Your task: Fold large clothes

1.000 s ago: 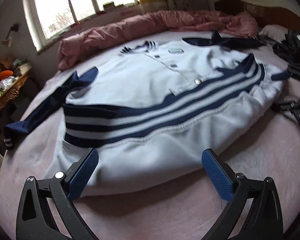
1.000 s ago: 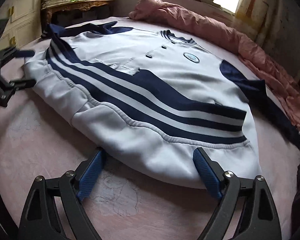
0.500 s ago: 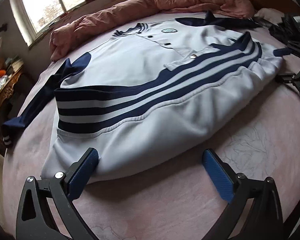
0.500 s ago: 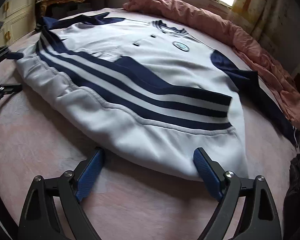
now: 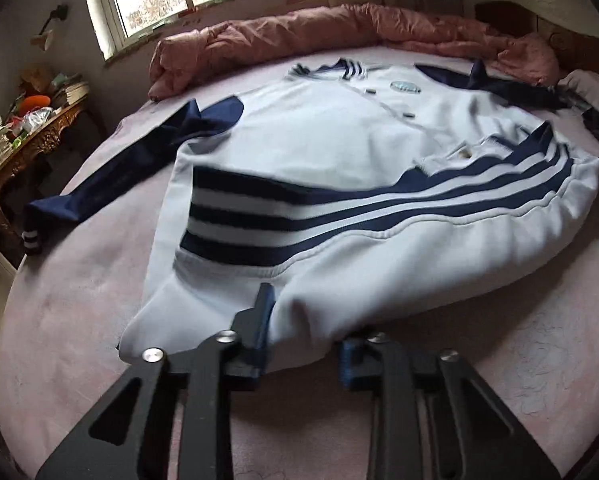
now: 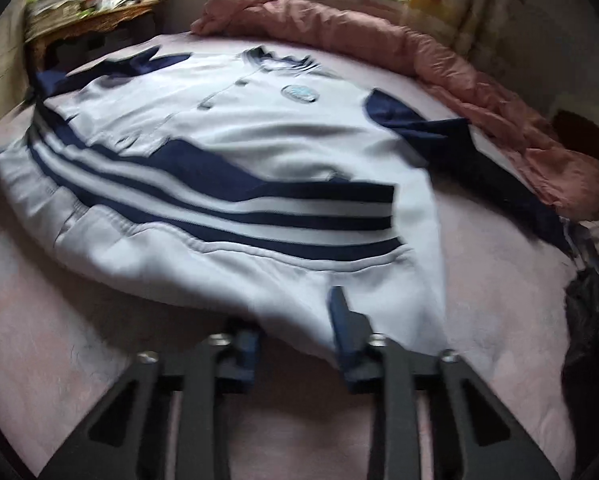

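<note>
Jacket, white with navy stripes, lies spread front-up on the pink bed, sleeves out to both sides. Left gripper is clenched on the hem near one lower corner; right gripper is clenched on the hem near the other. Pink quilt lies bunched below the window.
</note>
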Available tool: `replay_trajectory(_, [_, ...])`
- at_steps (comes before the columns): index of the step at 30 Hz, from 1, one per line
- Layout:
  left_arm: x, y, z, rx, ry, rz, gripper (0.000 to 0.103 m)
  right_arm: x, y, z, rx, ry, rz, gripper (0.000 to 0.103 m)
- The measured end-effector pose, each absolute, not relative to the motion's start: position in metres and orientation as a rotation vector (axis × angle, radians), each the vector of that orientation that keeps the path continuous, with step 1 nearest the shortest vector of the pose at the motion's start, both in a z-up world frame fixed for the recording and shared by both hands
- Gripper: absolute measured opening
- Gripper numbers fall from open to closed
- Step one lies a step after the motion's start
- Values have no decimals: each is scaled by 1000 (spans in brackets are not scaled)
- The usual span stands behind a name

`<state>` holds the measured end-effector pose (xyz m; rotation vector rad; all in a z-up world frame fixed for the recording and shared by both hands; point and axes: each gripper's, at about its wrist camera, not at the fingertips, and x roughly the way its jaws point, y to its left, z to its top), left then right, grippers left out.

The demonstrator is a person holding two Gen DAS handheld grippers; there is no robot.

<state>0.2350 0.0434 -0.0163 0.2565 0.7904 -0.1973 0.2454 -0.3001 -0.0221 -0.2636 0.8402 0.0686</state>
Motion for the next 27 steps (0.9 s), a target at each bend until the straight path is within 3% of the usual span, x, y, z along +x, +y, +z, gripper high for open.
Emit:
replay_trajectory(3, [244,47,-2,185,788,-209,21,245,-304,-8,-197,785,61,21])
replay_trajectory(12, [340,29,51,160,824,-172,20,322,-297,39,-153,801,18,20])
replay_trajectory(20, [413,26,22,106,784,-124,20,418,-297,27,-154,805,-67,20])
replay_trajectory(27, [428,18,-17,146,687,-136,21,447,-298,-24,-146,820,-95,20])
